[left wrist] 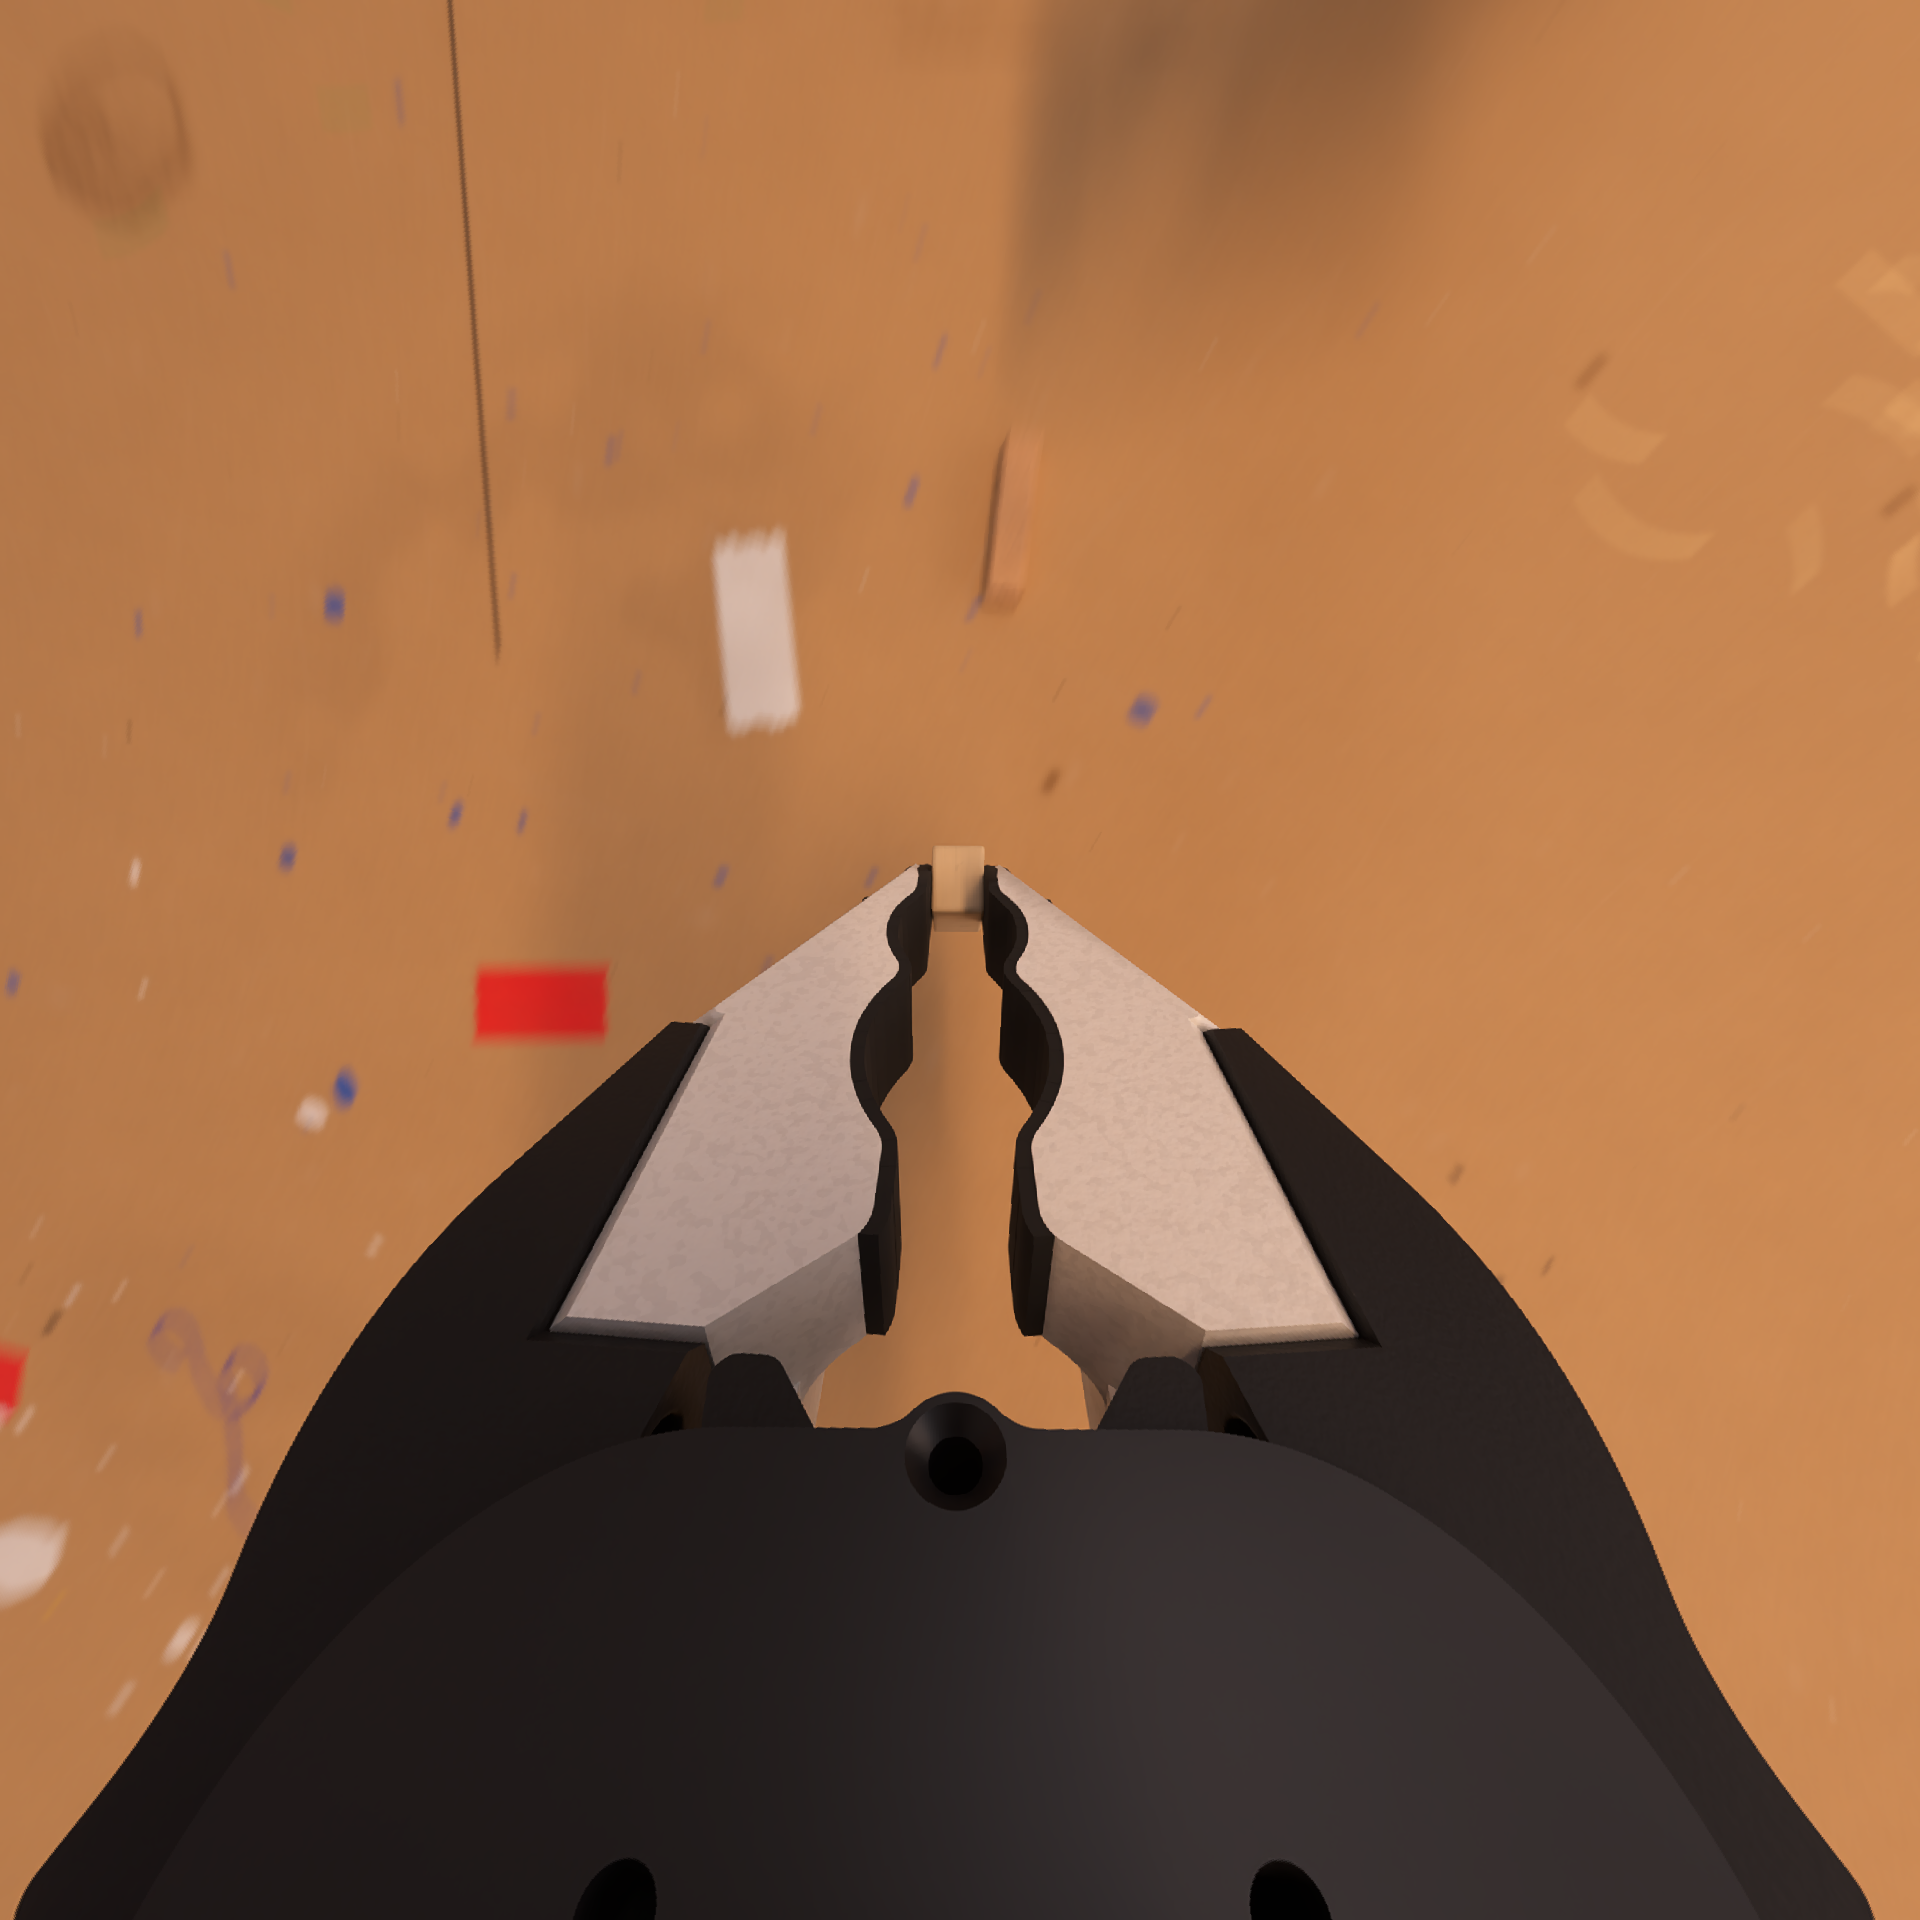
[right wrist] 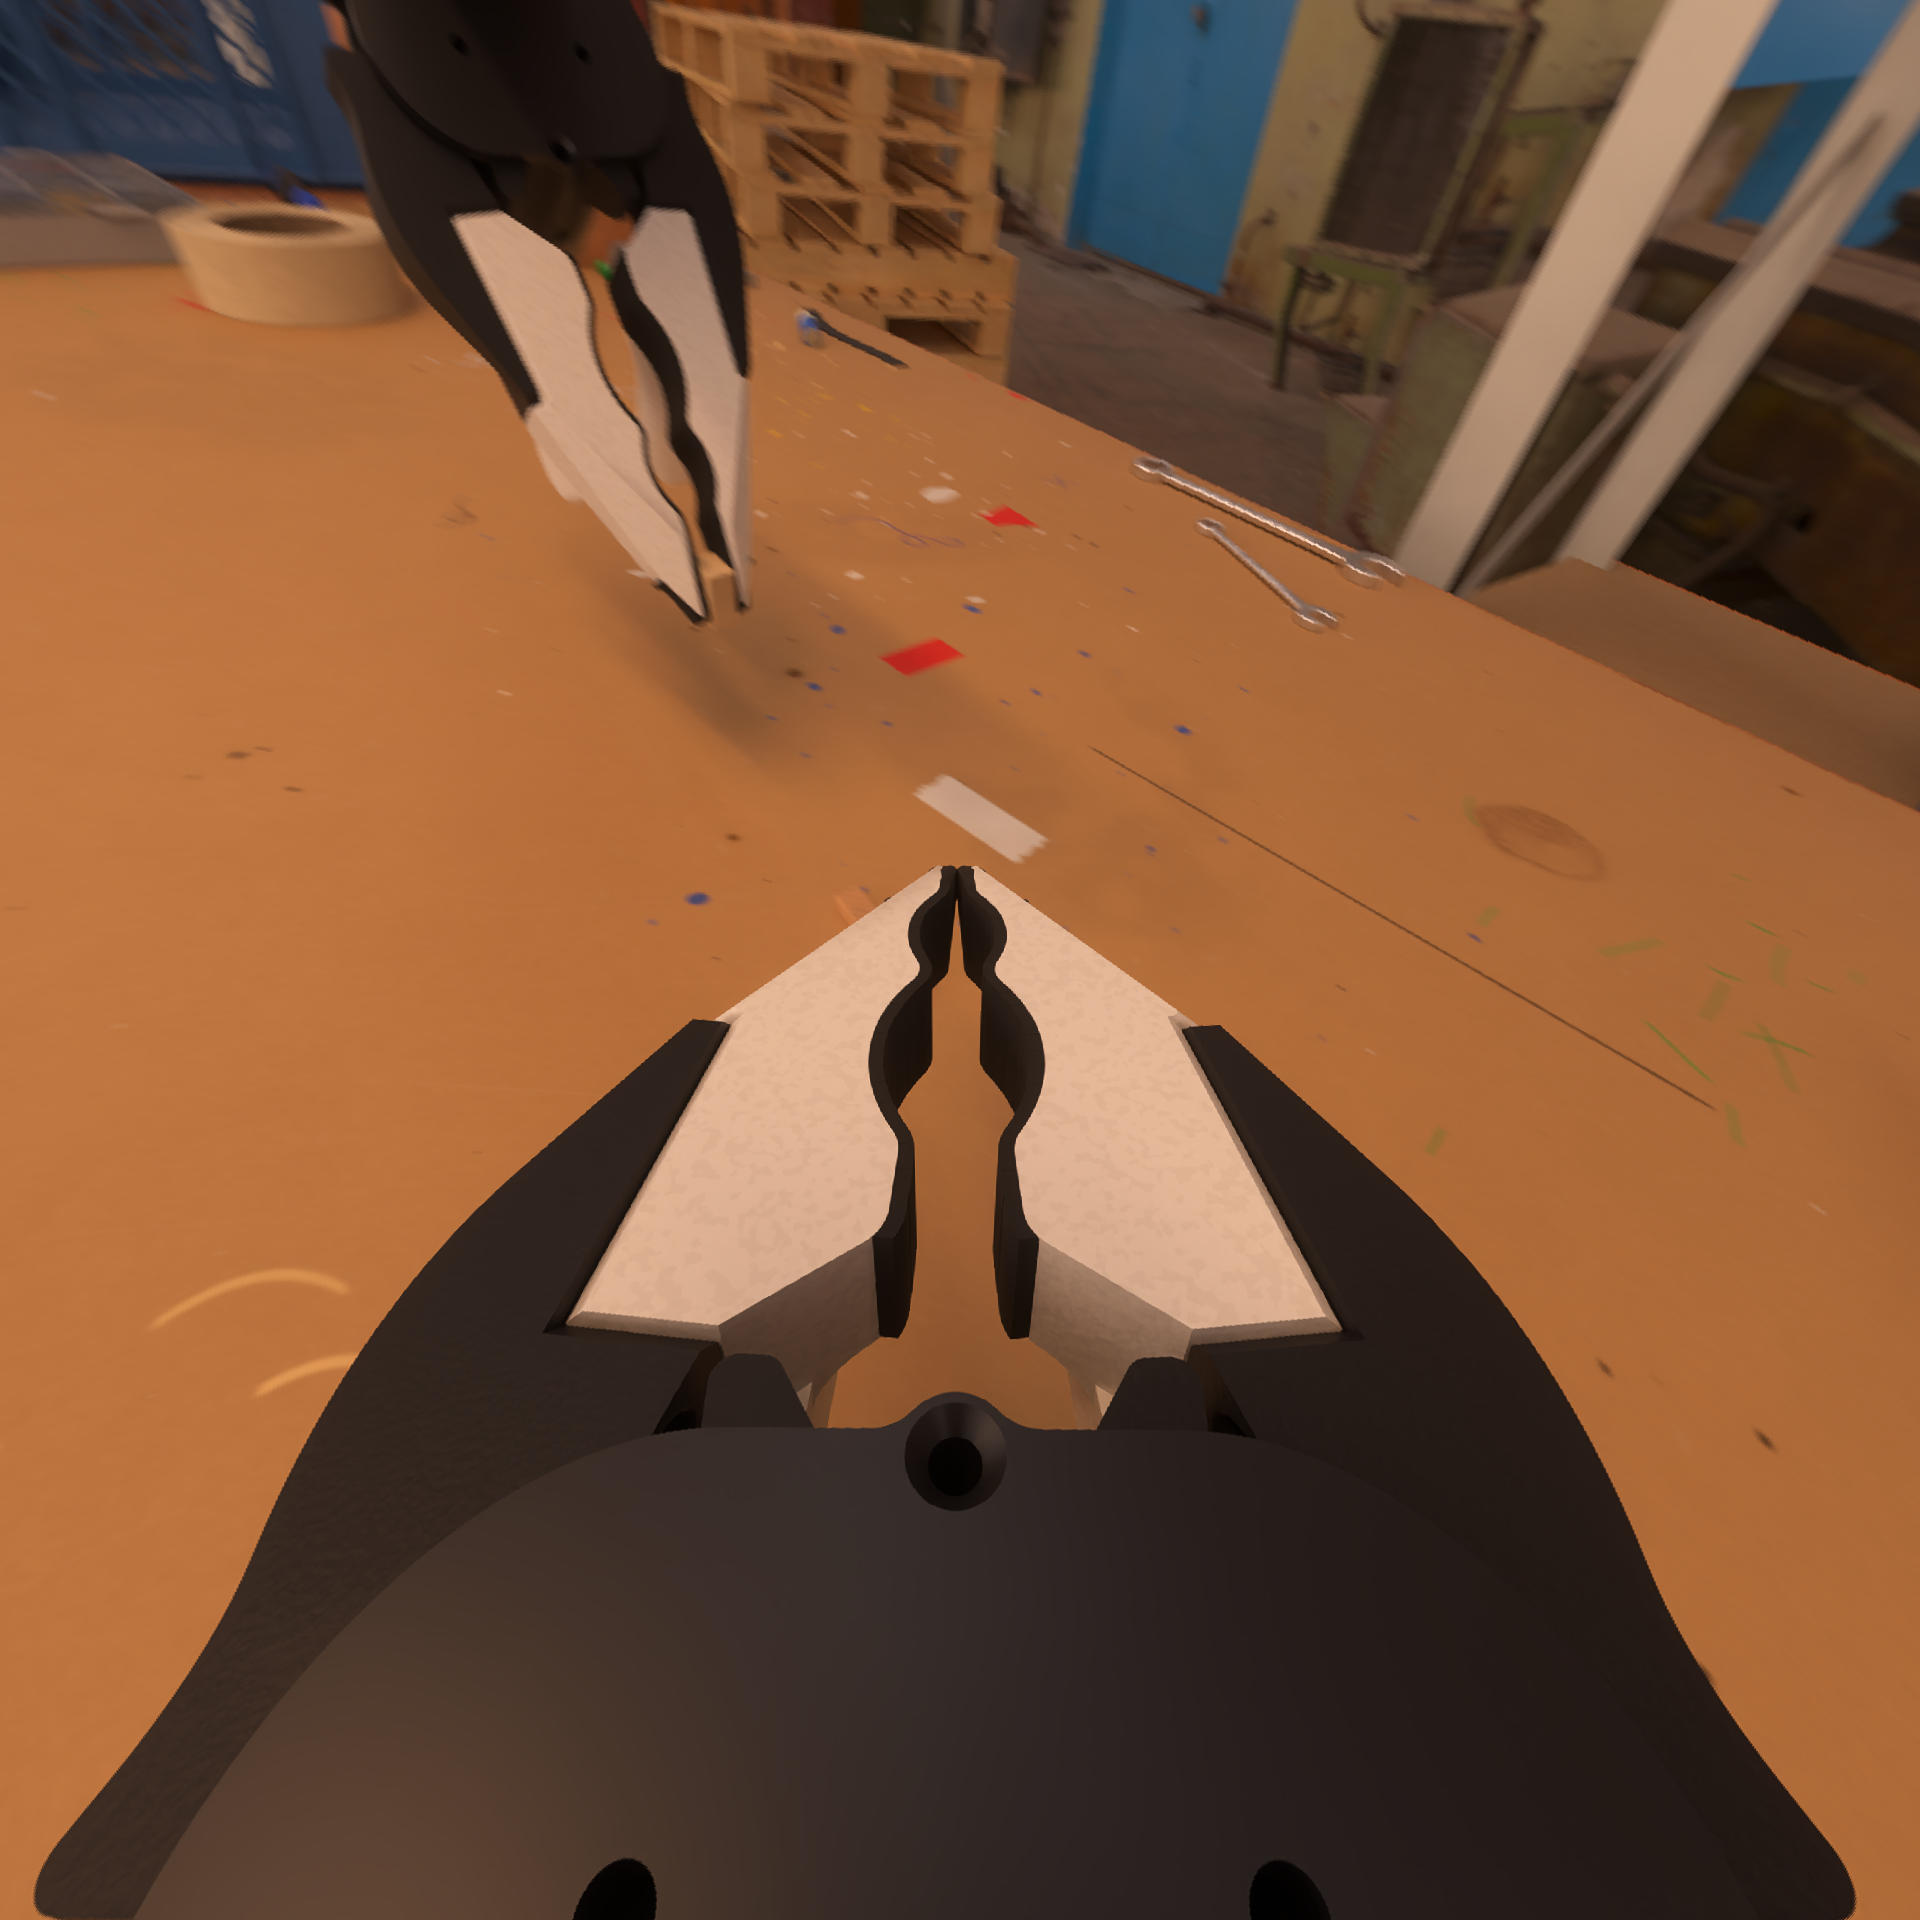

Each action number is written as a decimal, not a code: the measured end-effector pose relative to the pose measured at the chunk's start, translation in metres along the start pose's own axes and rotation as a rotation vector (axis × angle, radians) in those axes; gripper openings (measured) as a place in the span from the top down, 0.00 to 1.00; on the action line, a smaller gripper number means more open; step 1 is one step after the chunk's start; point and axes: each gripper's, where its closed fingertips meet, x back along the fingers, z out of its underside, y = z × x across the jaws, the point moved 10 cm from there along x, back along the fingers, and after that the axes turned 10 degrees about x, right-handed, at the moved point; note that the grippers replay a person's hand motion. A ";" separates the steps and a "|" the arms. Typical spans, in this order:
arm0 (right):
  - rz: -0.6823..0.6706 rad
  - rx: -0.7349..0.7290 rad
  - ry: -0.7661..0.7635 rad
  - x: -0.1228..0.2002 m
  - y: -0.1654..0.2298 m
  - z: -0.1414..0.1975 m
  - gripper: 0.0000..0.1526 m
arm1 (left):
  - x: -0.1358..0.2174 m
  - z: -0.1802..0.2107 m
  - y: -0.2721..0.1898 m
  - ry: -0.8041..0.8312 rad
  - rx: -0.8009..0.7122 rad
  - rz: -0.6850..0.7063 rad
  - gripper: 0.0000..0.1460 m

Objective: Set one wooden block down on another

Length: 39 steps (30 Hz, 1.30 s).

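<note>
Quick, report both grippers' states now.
Left gripper: closed on a small wooden block at its fingertips, above the table.
Right gripper: closed, tips together, holding nothing.

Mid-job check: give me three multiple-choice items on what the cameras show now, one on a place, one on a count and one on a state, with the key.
1. Where is the small wooden block?
A) pinched between the left tool's fingertips
B) lying loose, untouched
C) out of view

2. How many wrenches lie on the table?
A) one
B) two
C) four

3. The right tool is:
A) wide open
B) shut on a block
C) shut, empty

Key:
1. A, the left wrist view shows both fingertips pressing its sides.
2. B, two silver ones lie side by side near the far edge.
3. C, its tips nearly meet with nothing between them.
</note>
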 end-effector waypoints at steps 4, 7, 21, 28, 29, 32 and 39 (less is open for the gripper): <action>-0.177 -0.082 -0.102 -0.001 0.009 -0.007 1.00 | -0.011 -0.020 -0.040 -0.270 -0.049 0.091 0.94; -0.328 -0.151 -0.159 0.001 0.015 -0.011 0.98 | -0.020 -0.030 -0.064 -0.404 -0.098 0.140 0.94; -0.869 -0.564 -0.411 -0.001 0.026 -0.021 0.81 | -0.020 -0.044 -0.108 -0.789 -0.248 0.324 0.94; -0.839 -0.640 -0.394 -0.004 0.019 -0.013 0.88 | -0.020 -0.035 -0.099 -0.758 -0.209 0.245 0.94; -0.829 -0.642 -0.379 -0.005 0.019 -0.012 0.89 | -0.022 -0.034 -0.099 -0.751 -0.200 0.242 0.94; -0.799 -0.663 -0.331 -0.008 0.018 -0.008 0.91 | -0.027 -0.031 -0.097 -0.731 -0.185 0.224 0.94; -0.725 -0.700 -0.257 -0.012 0.013 -0.002 0.95 | -0.034 -0.029 -0.090 -0.712 -0.165 0.220 0.94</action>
